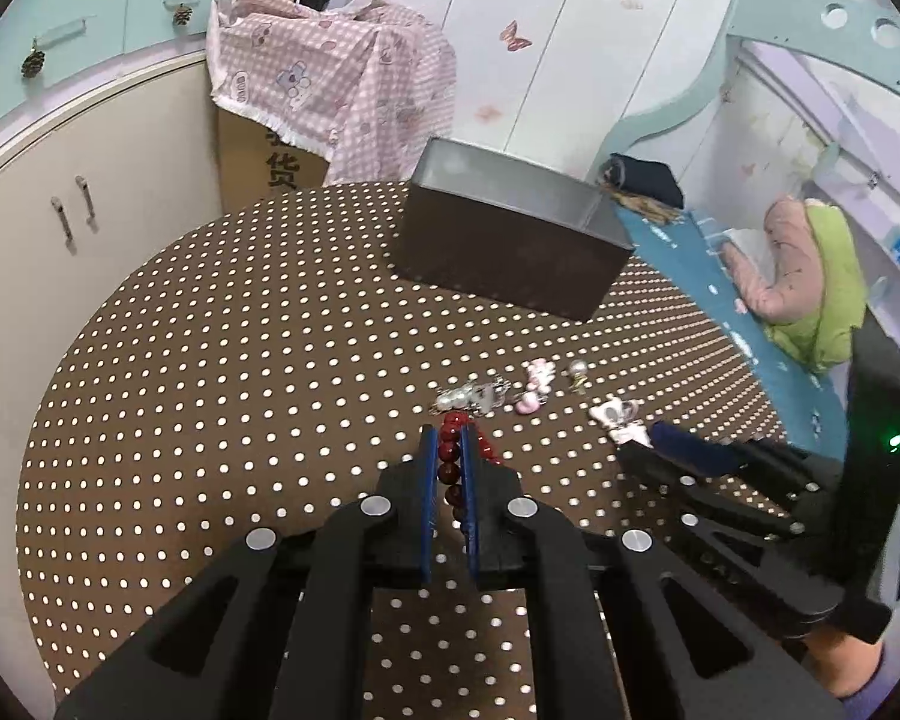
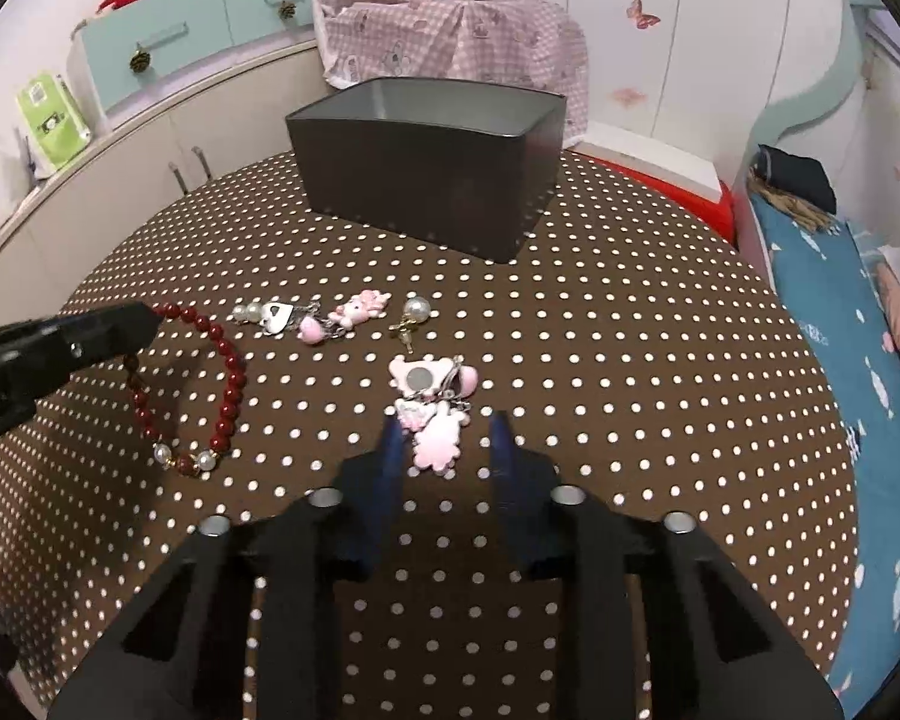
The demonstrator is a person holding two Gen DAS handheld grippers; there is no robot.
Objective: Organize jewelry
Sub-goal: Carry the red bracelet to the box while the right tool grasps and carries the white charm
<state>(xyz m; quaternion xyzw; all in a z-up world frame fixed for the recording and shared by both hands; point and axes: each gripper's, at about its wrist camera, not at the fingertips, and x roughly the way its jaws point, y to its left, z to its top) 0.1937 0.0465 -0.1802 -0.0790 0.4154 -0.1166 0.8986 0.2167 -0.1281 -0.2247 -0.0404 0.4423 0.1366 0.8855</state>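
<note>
A red bead bracelet (image 1: 450,450) lies on the brown dotted tablecloth (image 1: 210,390), and my left gripper (image 1: 448,429) is shut on it, beads showing between the blue pads. From the right wrist view the bracelet (image 2: 234,384) loops out from the left gripper's tip (image 2: 144,315). My right gripper (image 2: 444,420) stands open low over the cloth, with a pink charm cluster (image 2: 438,444) between its fingers and the right finger clear of it. That cluster (image 1: 615,414) and the right gripper (image 1: 654,429) also show in the left wrist view. A dark rectangular box (image 2: 420,192) stands open-topped behind.
More pieces lie in a row: a pearl-and-heart piece (image 2: 270,315), a pink bunny charm (image 2: 360,309), a pearl earring (image 2: 414,312). A bed with a blue sheet (image 2: 840,330) borders the table's right side, cabinets (image 2: 150,138) the left, a pink checked cloth (image 2: 450,24) behind.
</note>
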